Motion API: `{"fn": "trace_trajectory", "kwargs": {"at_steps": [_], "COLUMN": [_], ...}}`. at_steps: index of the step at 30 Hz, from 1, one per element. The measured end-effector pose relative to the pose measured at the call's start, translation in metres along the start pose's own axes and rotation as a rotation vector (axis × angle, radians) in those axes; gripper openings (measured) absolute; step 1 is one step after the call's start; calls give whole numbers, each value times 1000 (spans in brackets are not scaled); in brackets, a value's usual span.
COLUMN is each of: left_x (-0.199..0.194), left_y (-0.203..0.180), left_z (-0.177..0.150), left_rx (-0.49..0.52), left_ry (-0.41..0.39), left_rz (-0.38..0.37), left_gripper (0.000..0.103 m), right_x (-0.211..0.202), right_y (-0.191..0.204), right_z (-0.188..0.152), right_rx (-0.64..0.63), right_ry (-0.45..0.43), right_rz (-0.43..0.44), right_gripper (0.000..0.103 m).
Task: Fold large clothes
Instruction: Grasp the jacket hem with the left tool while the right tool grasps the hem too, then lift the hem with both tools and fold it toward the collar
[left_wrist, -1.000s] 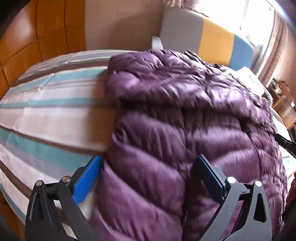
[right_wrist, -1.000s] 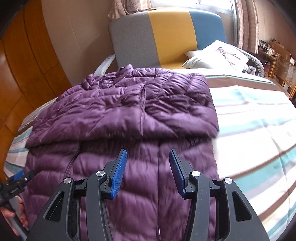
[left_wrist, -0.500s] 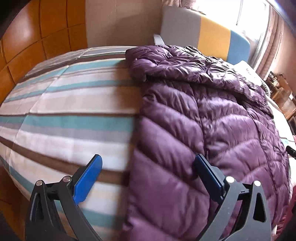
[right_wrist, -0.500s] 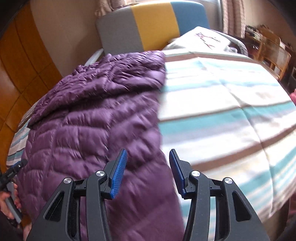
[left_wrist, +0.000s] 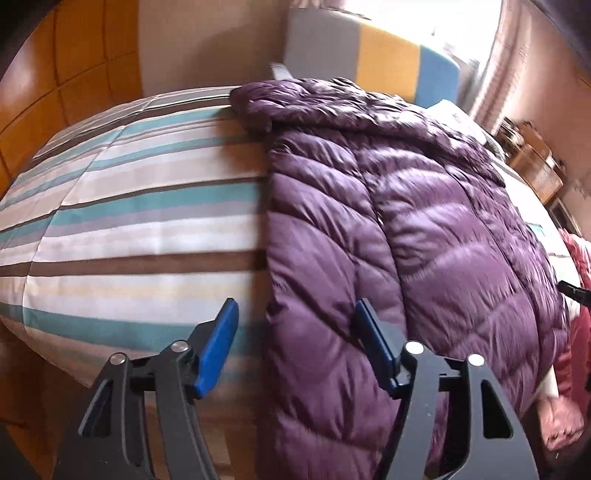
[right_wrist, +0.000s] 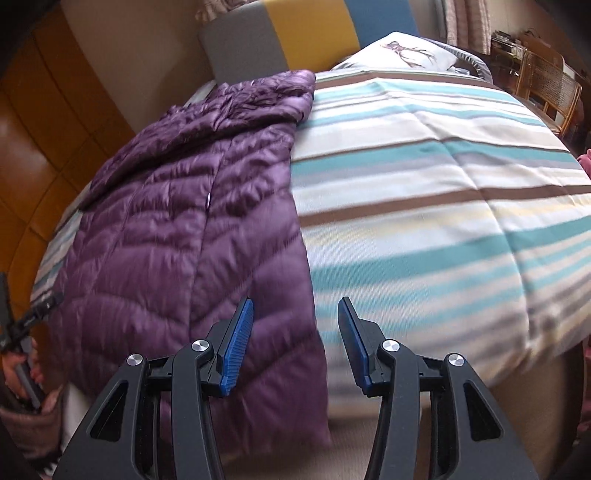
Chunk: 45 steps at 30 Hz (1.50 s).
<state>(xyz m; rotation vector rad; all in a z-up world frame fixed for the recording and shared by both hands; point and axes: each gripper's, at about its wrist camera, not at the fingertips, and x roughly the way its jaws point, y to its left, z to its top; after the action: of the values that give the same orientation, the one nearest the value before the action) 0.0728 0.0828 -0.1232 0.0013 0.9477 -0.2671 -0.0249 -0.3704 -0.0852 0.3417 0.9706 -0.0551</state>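
As both grippers reach the jacket's (left_wrist: 424, 229) hem corners, I narrow the left gripper (left_wrist: 295, 343); the right gripper (right_wrist: 295, 339) stays half-open, empty.

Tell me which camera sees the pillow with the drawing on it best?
The right wrist view. There the pillow lies in plain sight at the head of the bed, and its dark drawing shows. In the left wrist view the purple jacket covers nearly all of it; only a blurred pale corner peeks out behind.

My left tongs (left_wrist: 295, 338) have just been closing, now straddling the jacket's (left_wrist: 424, 229) nine o'clock edge; my right tongs (right_wrist: 295, 336) slid to its three o'clock edge.
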Motion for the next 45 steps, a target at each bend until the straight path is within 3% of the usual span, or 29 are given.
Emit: {"fn": "trace_trajectory", "kwargs": {"at_steps": [4,10,12,14,15,16,18,22,28,32,39,45], "left_x": [-7,-12,-13,-14,-14,-13,-14,-33,-75,-103,-143,-203], "left_y": [-3,-6,-5,-4,-5,-5,-8,-24,-24,-21,-14,-6], "left_z": [-8,-21,-25,-28,-28,-28,-27,-24,-11,-4,-1,-5], "left_rx": [20,55,57,59,54,44,26,80,69,38,3,-43], "left_ry": [12,47,62,79,85,96,103,-1,-180,-288,-391,-528], "left_rz": [-50,-73,-89,-89,-99,-123,-163,-148,-187,-233,-297,-378], "left_gripper": [54,54,53,42,34,18,9,5,4,4,4,4], "right_x": [-2,-3,-2,0,0,0,-1,-10,-49,-66,-104,-158], "right_y": [-4,5,13,19,21,22,23,23,30,35,35,28], "right_z": [-13,-28,-31,-32,-32,-31,-28,-21,-11,-5,-4,-9], "right_rx": [13,-45,-90,-117,-115,-112,-102,-77,-95,-114,-160,-190], "right_ry": [16,74,70,63,64,62,47,-16,-198,-257,-363,-514], "right_rz": [31,99,84,89,101,110,137,174,309,361,481,592], "right_gripper": [48,47,33,17,14,12,8,7,6,5,5,5]}}
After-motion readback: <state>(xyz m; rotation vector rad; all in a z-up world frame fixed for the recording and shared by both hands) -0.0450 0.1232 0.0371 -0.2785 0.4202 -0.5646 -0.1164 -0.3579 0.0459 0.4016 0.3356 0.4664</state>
